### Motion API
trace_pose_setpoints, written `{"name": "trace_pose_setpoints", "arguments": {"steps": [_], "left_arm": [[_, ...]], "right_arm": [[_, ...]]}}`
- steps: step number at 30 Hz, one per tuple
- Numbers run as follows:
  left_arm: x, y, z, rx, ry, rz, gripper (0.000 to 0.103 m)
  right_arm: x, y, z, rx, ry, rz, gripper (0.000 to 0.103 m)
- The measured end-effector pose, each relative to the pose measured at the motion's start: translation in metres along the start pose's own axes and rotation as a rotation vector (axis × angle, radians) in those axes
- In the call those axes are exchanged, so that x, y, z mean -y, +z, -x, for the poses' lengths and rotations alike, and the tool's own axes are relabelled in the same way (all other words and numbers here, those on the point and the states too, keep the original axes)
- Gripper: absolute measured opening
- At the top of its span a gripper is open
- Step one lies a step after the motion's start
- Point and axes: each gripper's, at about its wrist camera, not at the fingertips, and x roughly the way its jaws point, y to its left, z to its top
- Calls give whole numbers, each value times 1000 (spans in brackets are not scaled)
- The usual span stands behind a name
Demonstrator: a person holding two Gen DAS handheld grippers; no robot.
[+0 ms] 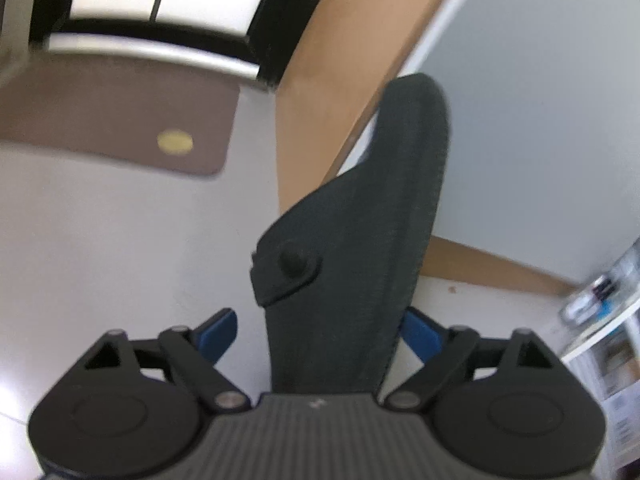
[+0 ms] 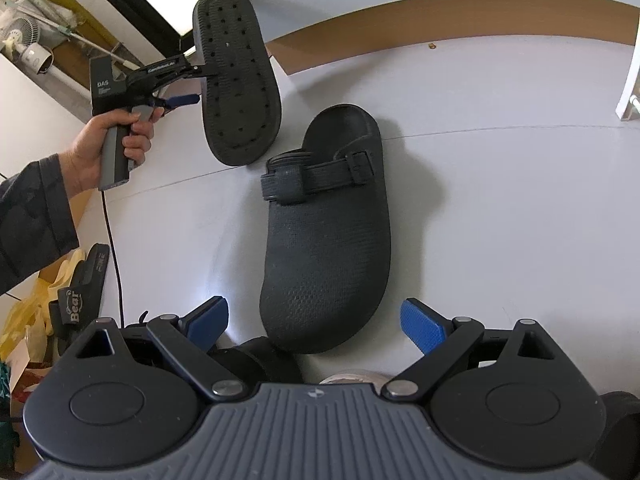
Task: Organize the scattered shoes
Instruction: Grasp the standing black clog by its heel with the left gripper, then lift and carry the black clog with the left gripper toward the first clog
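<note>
Left claw [image 1: 320, 328]: fingers apart, the first clog [image 1: 360, 208] standing between them. The left pad [image 1: 220, 334] is clear of it. Whether the right pad [image 1: 420, 336] touches, you cannot tell from your left wrist view. From your right wrist view, one finger meets that clog's edge and the blue pad [image 2: 184, 100] sits just short of the sole. First clog: dark, on its side, dotted sole facing your right camera, lower end down at the floor [image 2: 500, 200]. It is just beside the heel of the second clog [image 2: 324, 240]. Second clog: same dark kind, upright on its sole on the floor, strap across the middle, toe towards you. Right claw [image 2: 316, 320]: fingers wide apart, nothing gripped, the second clog's toe lying between and just ahead of the blue pads. Your left hand [image 2: 104, 144] grips its tool's handle, and a black cable [image 2: 114, 240] trails down from it. Also listed: a "Bear" slipper [image 2: 80, 292] at the left edge and a wooden skirting [image 2: 440, 12] along the wall.
</note>
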Motion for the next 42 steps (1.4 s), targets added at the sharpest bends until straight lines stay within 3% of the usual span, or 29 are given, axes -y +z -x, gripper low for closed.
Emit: {"name": "trace_pose_setpoints", "arguments": {"steps": [4,8,10,18,21,22,23,27,37,42], "left_arm": [[-4,-4,0,1,-74,11,75],[-2,-6,6,13,-66,-6,64],[-4,-6,11,18,-69,6,49],[-15,-16,31,19,-21,11,35],[-11,-15,24,-1,-8,-9,41],[-10,-17,23,-1,-2,-9,56],[-11,-18,23,11,-8,-3,61],[-11,-15,17,11,47,19,61],[-11,1,5,64,80,105,77],[1,5,-5,71,65,128,79]], "right_arm": [[-1,-1,-5,-11,6,4,96],[-3,1,-8,-8,3,10,96],[-4,3,-8,-3,3,11,96],[-14,4,-6,16,14,27,96],[-17,3,-7,11,10,40,96],[-17,3,-7,7,7,40,96],[-16,3,-8,7,6,39,96],[-14,5,-10,4,-2,33,96],[-10,3,-9,6,-7,29,96],[-9,4,-8,9,-10,27,96]]}}
